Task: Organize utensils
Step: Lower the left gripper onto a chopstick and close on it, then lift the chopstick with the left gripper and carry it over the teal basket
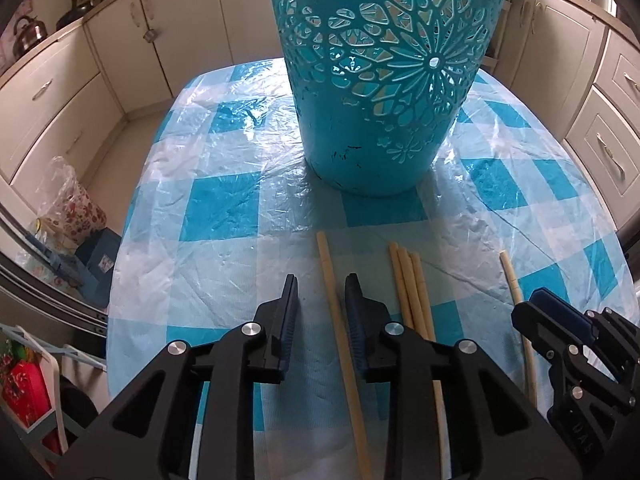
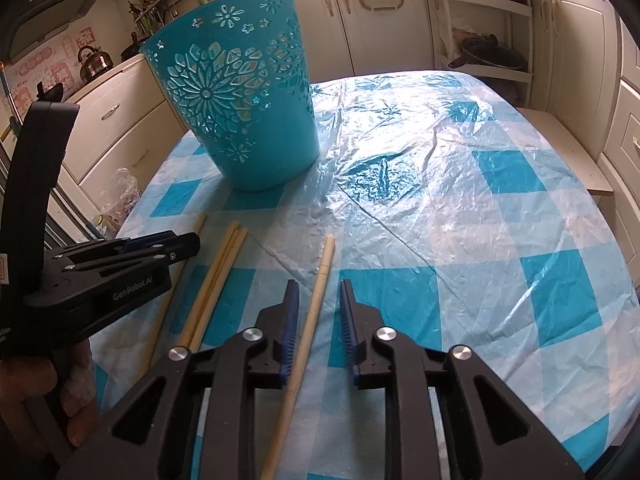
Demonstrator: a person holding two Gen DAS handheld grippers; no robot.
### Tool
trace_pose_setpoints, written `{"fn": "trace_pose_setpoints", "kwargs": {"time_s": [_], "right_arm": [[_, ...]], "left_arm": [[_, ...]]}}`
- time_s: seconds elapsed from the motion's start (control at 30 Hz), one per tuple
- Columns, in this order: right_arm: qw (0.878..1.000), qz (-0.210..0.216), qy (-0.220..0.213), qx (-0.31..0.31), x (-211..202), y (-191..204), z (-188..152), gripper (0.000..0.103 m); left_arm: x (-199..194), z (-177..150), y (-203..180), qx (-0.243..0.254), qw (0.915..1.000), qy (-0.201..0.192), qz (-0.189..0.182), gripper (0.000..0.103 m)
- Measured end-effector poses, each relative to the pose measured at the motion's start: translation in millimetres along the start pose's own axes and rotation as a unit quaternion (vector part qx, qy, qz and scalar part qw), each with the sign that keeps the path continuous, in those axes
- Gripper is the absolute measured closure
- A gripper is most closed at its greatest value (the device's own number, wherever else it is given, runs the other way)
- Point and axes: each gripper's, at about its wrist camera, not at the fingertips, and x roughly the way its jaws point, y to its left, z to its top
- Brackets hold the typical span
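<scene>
Pale bamboo-coloured chopsticks lie flat on the table, five in all, roughly parallel and pointing toward the basket. One single chopstick (image 1: 335,312) runs between the fingers of the left gripper (image 1: 322,280), whose jaws stand wide apart, not pressing it. Just to its right a cluster of three chopsticks (image 1: 408,280) lies with the sticks touching one another. Farther right, apart from the cluster, a fifth chopstick (image 1: 516,292) lies alone; in the right wrist view this same stick (image 2: 320,280) passes between the fingers of the right gripper (image 2: 319,286), close to the left-hand finger. That gripper's jaws are likewise spread wide, with nothing clamped.

The teal plastic basket (image 1: 384,80) stands upright on the table beyond the chopstick tips, near them but not touching. Its wall is pierced with a flower pattern. Its interior is not visible from either camera; through the cut-outs only light and background show, so its contents cannot be determined.

The table carries a blue-and-white checked cloth (image 1: 224,208) under a crinkled clear plastic sheet.

Beyond the table: cream kitchen cabinets (image 1: 60,92) on both sides, a metal kettle (image 2: 94,65) on the counter to the left, a white open rack (image 2: 488,40) holding a dark pan at the back, and a plastic bag (image 1: 64,196) of patterned items on the floor at the left.
</scene>
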Motion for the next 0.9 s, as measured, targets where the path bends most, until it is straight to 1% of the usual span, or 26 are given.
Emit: {"fn": "trace_pose_setpoints", "kwargs": {"time_s": [0.03, 0.07, 0.13, 0.17, 0.2, 0.3, 0.53, 0.9], "right_arm": [[1.000, -0.002, 0.000, -0.002, 0, 1, 0, 0.081], [1.000, -0.004, -0.001, -0.004, 1, 1, 0, 0.081], [1.000, -0.009, -0.002, -0.008, 2, 2, 1, 0.081], [1.000, -0.011, -0.002, -0.010, 2, 2, 1, 0.080], [1.000, -0.013, -0.002, -0.012, 2, 2, 2, 0.080], [1.000, -0.019, -0.002, -0.019, 3, 4, 2, 0.080], [0.999, -0.026, 0.001, -0.029, 4, 6, 2, 0.080], [0.999, -0.033, 0.002, -0.032, 2, 8, -1, 0.080]], "left_arm": [[0, -1, 0, 0.001, 1.0000, -0.002, -0.001, 0.080], [0, -1, 0, 0.003, 1.0000, -0.004, -0.003, 0.083], [-1, -2, -1, 0.006, 0.9999, -0.006, -0.012, 0.090], [-1, -3, -2, 0.010, 0.9998, -0.007, -0.016, 0.096], [-1, -3, -4, 0.013, 0.9998, -0.008, -0.016, 0.097], [-2, -4, -5, 0.014, 0.9996, -0.009, -0.025, 0.098], [-19, -5, -3, 0.014, 0.9991, -0.028, -0.028, 0.098], [-79, 2, 0, 0.016, 0.9960, -0.083, -0.031, 0.098]]}}
